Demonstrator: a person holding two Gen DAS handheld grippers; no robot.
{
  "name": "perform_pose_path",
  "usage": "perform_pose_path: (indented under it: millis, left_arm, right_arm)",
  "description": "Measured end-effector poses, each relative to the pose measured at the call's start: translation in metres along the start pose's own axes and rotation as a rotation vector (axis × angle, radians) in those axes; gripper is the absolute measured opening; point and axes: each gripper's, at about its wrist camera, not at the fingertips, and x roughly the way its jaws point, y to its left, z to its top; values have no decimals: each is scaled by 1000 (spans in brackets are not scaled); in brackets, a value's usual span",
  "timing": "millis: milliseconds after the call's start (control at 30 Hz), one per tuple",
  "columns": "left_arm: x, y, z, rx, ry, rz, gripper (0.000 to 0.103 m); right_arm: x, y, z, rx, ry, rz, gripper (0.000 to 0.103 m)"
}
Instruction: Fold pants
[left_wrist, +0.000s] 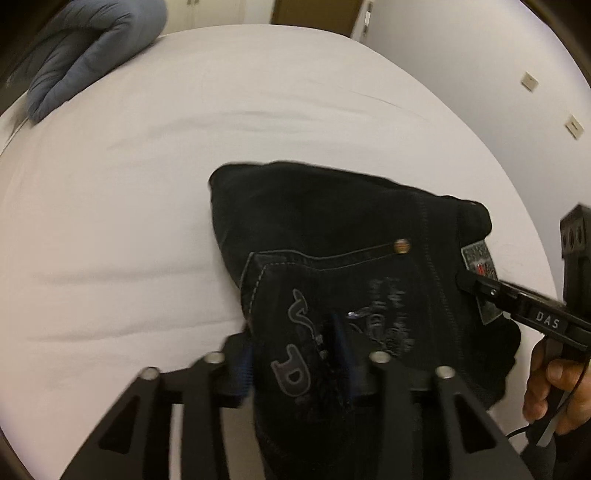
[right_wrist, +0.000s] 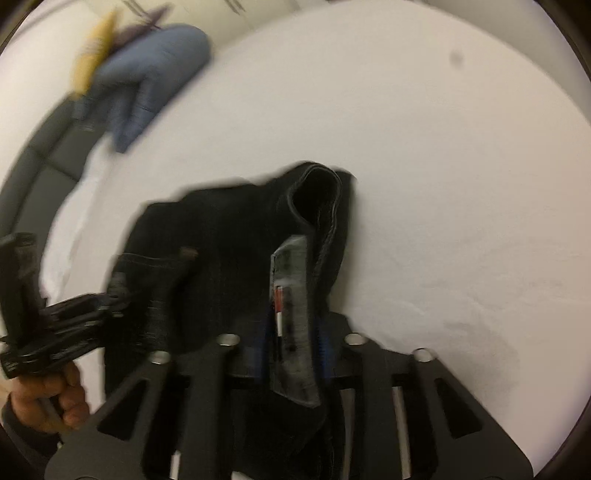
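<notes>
Black jeans (left_wrist: 332, 214) lie folded in a bundle on the white bed (left_wrist: 147, 184). A back pocket with embroidery and a rivet faces up. My left gripper (left_wrist: 297, 358) stands over the pocket end, its blue pads apart, with a fold of denim rising loosely between them. My right gripper (right_wrist: 293, 349) straddles the waistband of the jeans (right_wrist: 229, 229), where the grey label (right_wrist: 295, 295) sits between its parted pads. In the left wrist view the right gripper (left_wrist: 469, 282) reaches onto the label (left_wrist: 480, 262) from the right. The left gripper (right_wrist: 122, 291) shows blurred at the left.
A folded blue quilt (left_wrist: 92, 48) lies at the bed's far left corner, also the quilt (right_wrist: 155, 74) in the right view. A white wall with sockets (left_wrist: 530, 81) runs along the right. A person's hands (left_wrist: 554, 387) hold the handles. A dark padded surface (right_wrist: 44, 155) borders the bed's left.
</notes>
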Motion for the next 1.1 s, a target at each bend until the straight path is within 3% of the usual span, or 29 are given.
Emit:
perform_pose_path:
  millis: [33,100,167,233,333,467,567,633,667,733,833,967,1100]
  left_arm:
    - [1,2,-5,-19,-18,3,54]
    - [-1,9,-16,-60,-19,-2,84]
    - [-10,12,-25,-83,-32,5,88]
    - [-32,11,-34,-73,-100,28,90]
    - [-76,5,-45,-25,-270,111,102]
    - [-158,-9,-57,25,-528,238,103]
    - [-217,-18,-60,11,-705,380,103]
    - [-255,-16,-70,12,-834,450,103]
    - [-278,-14,-68,16,-898,459,103]
    - [-315,-11,-77,17,-985,414,103]
    - [-350,-4,-89,-6,-991,347,103]
    - [-364,-14,-97,4,-906,450,103]
    - [-370,-25,-108,13,-841,458,103]
  right_arm:
    - [0,-3,0,10,-19,27,37]
    - [-6,-3,-7,15,-47,47,47]
    - [-14,1,-14,-3,-66,14,49]
    - [-35,10,-21,-34,-124,-15,49]
    - [-78,37,-35,-94,-263,-55,49]
    - [-159,73,-57,-177,-514,-129,72]
    - [-221,116,-72,-255,-750,-175,84]
    - [-265,143,-88,-308,-935,-231,98]
    - [-281,154,-95,-324,-1012,-265,103]
    - [-315,182,-110,-352,-1151,-319,103]
    - [-350,207,-122,-352,-1240,-331,103]
    - [-379,224,-134,-340,-1257,-293,103]
    - [-397,230,-145,-376,-1155,-296,103]
